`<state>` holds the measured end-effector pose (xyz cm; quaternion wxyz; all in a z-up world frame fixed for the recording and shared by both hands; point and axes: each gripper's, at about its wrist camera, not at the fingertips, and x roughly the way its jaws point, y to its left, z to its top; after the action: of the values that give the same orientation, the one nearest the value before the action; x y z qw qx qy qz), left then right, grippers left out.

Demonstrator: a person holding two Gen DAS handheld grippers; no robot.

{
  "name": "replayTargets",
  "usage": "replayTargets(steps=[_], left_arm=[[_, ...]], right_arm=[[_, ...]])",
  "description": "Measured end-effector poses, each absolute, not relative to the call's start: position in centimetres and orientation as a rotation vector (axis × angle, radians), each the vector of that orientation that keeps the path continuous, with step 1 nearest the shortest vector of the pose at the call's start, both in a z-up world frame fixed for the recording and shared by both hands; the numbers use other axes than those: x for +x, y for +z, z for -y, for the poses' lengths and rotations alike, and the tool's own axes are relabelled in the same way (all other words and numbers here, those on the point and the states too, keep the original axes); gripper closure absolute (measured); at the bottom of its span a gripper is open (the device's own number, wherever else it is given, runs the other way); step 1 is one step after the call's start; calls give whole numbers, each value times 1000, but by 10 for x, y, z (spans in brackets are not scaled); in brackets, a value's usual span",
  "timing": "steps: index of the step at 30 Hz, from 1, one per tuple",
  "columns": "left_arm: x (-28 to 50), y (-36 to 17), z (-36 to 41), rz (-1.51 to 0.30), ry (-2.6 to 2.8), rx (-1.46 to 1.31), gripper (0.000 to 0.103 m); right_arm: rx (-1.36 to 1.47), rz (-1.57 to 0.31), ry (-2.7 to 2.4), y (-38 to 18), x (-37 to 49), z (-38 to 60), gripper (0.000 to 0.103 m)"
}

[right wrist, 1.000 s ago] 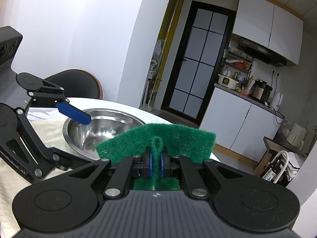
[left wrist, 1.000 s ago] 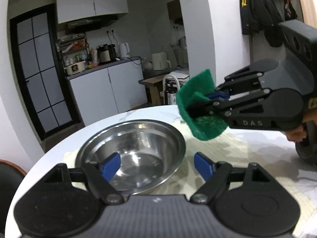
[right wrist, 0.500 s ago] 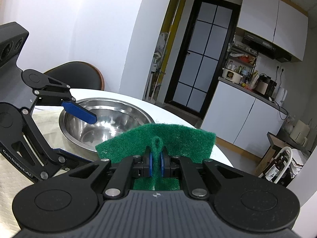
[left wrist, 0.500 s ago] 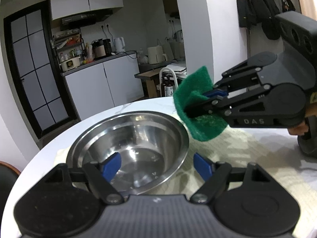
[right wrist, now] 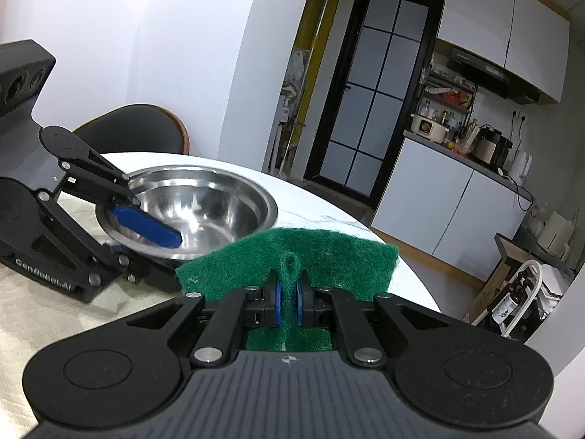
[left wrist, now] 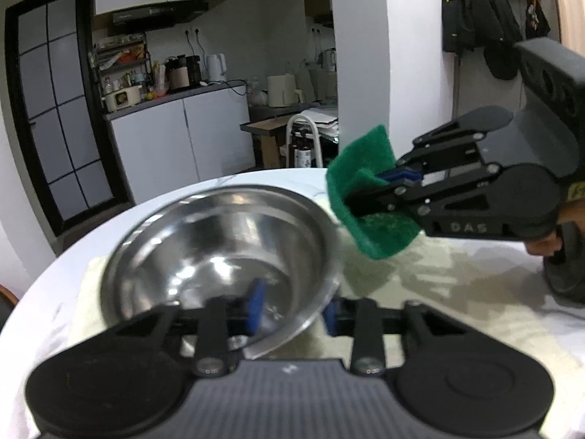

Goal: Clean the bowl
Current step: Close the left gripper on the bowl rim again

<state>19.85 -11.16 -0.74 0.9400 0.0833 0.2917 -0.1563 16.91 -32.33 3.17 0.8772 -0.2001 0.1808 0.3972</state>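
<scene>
A shiny steel bowl (left wrist: 219, 241) (right wrist: 219, 201) sits on a pale mat on the round white table (left wrist: 234, 183). My left gripper (left wrist: 292, 309) is closing over the bowl's near rim. One blue pad (right wrist: 146, 225) lies against the inner wall and the other is outside, under the rim. The bowl looks slightly tilted and blurred. My right gripper (right wrist: 288, 301) (left wrist: 373, 188) is shut on a green scouring pad (right wrist: 256, 267) (left wrist: 384, 234), held in the air just right of the bowl's rim.
The pale mat (left wrist: 457, 292) covers the table's near part. A dark chair (right wrist: 135, 131) stands behind the table's far side. A person's hand (left wrist: 544, 245) grips the right tool. The table edge (right wrist: 365, 226) curves off beyond the bowl.
My left gripper's jaws have closed from wide open onto the bowl's near rim. The bowl has come closer and shifted slightly. The right gripper with the pad has barely moved.
</scene>
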Motion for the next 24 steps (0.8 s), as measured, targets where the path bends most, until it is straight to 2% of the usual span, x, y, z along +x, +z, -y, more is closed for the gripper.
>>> replayTargets(steps=[14,24], left_arm=[[192,9,105,-574,-376,33,88],[193,-7,123,-602,-371,122,83]], right_arm=[[-376,-417,872,29,166,318,95],[-400,-429,868,29,163,312,95]])
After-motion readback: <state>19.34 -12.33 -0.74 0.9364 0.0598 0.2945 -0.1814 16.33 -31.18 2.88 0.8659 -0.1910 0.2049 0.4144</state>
